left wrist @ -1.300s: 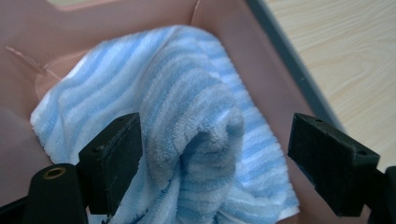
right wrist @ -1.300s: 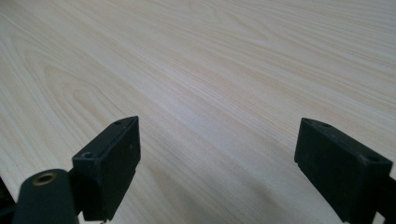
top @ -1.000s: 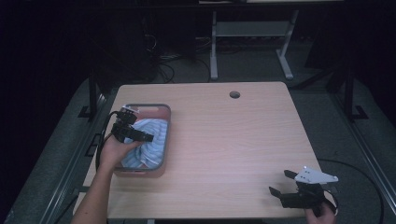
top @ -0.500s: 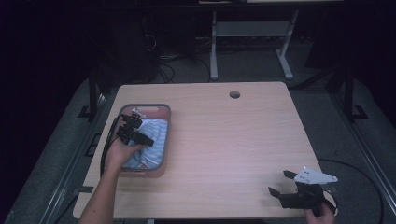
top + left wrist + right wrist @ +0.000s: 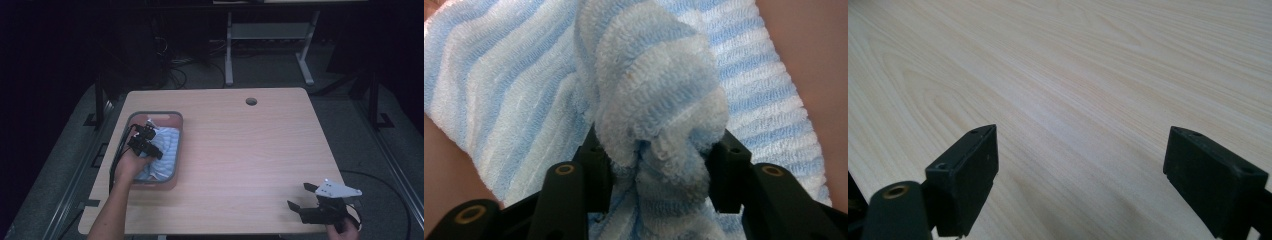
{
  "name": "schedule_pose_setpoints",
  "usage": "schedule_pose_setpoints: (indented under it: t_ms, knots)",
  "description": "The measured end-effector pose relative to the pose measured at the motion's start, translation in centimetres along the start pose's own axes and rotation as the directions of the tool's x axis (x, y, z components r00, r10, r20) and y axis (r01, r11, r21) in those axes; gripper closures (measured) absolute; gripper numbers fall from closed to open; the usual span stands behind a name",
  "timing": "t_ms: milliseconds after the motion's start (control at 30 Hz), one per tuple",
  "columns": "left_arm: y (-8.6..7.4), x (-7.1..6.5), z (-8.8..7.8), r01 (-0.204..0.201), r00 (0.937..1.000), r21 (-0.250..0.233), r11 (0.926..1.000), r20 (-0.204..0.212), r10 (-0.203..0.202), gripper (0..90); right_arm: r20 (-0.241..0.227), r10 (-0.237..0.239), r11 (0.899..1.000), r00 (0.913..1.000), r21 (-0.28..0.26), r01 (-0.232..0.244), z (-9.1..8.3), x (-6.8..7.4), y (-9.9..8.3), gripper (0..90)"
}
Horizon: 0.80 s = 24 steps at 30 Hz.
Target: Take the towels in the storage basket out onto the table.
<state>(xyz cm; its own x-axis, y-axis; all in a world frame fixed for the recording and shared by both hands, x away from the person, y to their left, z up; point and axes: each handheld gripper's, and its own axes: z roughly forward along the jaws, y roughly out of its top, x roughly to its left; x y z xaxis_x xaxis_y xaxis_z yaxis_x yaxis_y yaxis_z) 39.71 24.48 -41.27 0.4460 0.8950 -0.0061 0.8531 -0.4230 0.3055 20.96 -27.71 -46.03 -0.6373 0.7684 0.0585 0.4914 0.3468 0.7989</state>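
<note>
A: Entry, high view. Left gripper (image 5: 156,151) is down inside the shallow grey-rimmed rectangular tray (image 5: 175,122), which sits toward 9 o'clock on the pale wooden table (image 5: 240,150).

B: And the cloth?

A: The blue-and-white striped terry towel (image 5: 167,145) lies in that tray. In the left gripper view a bunched fold of the towel (image 5: 659,100) stands up between the two black jaws, and the jaws have just been closing; the pads press the fold from both sides, so it is pinched. The rest of the towel spreads flat beyond it toward 12 o'clock.

B: Right side?

A: Right gripper (image 5: 300,197) is at about 5 o'clock on the table, near the front edge, well apart from the tray (grey three-cornered plate on top). In the right gripper view its jaws stand wide apart over bare wood (image 5: 1073,90), nothing between them.

B: Anything else on the tabletop?

A: A round cable hole (image 5: 251,101) near 12 o'clock.
</note>
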Motion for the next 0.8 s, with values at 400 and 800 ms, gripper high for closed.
schedule_pose_setpoints:
  t_ms: [400, 800]
  knots:
    - [-0.5, 0.7, -1.0, 0.029, 0.9971, -0.021, 0.9993, 0.071, -0.028, 61.8, 0.003, 0.003, 1.000, 1.0000, -0.007, -0.003, -0.1, 0.0, 0.0, 13.7]
    - [-2.3, 0.9, -4.4, 0.061, 0.9878, -0.133, 0.9893, 0.150, -0.041, 61.6, 0.030, 0.023, 1.000, 0.9993, -0.020, -0.023, -0.3, -0.3, -0.1, 13.8]
